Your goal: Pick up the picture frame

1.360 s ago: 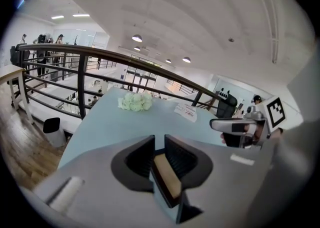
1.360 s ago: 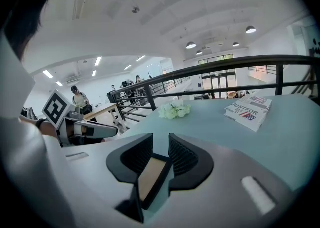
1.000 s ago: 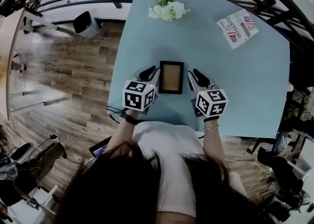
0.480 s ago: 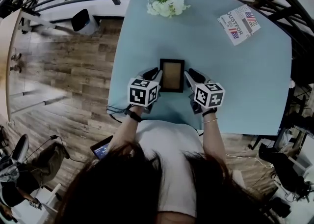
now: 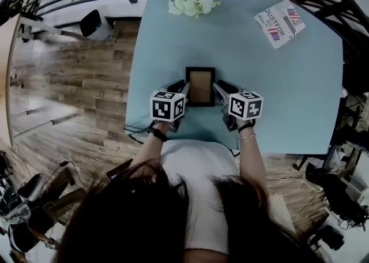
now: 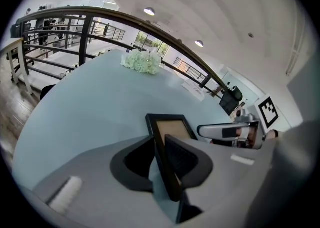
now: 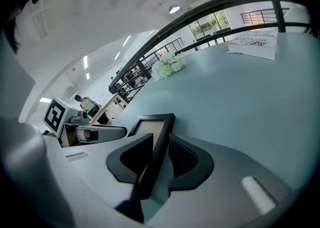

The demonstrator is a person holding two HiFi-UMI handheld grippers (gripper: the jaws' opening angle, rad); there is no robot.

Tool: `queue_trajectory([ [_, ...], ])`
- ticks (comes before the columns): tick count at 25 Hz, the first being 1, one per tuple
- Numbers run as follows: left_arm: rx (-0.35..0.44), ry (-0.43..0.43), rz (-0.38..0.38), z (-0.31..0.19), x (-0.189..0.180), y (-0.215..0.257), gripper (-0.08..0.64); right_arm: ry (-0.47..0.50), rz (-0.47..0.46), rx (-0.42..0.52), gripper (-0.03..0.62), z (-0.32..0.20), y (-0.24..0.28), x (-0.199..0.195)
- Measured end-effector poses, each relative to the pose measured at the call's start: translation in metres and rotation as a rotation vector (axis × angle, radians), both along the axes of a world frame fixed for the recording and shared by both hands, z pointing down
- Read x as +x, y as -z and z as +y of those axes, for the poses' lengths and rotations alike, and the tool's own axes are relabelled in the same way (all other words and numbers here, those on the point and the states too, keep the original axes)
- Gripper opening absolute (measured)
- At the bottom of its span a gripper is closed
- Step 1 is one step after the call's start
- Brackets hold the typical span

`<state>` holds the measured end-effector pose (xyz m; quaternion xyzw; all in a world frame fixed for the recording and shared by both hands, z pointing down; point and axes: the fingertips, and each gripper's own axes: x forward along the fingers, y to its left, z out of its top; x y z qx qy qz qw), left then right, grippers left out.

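There was one picture frame [image 5: 200, 86] at the centre. Two grippers flanked it: the left gripper [image 5: 185, 87] and the right gripper [image 5: 216, 87]. One bunch of flowers [image 5: 192, 2] lay at top centre and one booklet [image 5: 280, 22] at upper right, all on one table [image 5: 288, 94].

The worktop [image 5: 277, 83] is a pale blue sheet, smooth and matt with a faint sheen. The picture frame [image 5: 200, 86] at its middle has a matt black border, plastic or painted wood I cannot tell, round a dull tan panel that looks like card. The left gripper [image 6: 160, 147] and right gripper [image 7: 159, 149] have smooth matt grey plastic shells and black pads [image 7: 183, 157] with fine ribs. At upper right lies a printed paper booklet [image 5: 280, 23]. The floor [image 5: 86, 100] at left is grained wood planking. The railing [image 6: 85, 32] looks like dark metal.
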<state>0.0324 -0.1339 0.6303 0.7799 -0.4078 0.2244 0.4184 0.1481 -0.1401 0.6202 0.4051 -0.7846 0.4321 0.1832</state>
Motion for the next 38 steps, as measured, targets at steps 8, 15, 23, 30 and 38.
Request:
queue_trajectory([
  [8,-0.043,0.001,0.024,0.001,0.005,-0.008,0.083,-0.015,-0.064,-0.072,0.072,0.000,-0.011,0.001],
  [15,-0.066,-0.001,0.011,0.005,0.007,-0.017,0.098,0.014,-0.097,-0.121,0.072,0.002,-0.014,-0.001],
  [23,-0.044,0.005,-0.047,0.004,0.003,-0.020,0.129,0.009,-0.142,-0.152,0.072,0.000,-0.015,0.001],
  [30,-0.101,0.037,0.028,0.001,-0.001,-0.021,0.140,0.032,-0.178,-0.185,0.072,0.002,-0.013,-0.005],
  [38,-0.161,0.069,0.093,0.002,-0.003,-0.024,0.137,0.043,-0.307,-0.303,0.095,0.006,-0.014,-0.011],
])
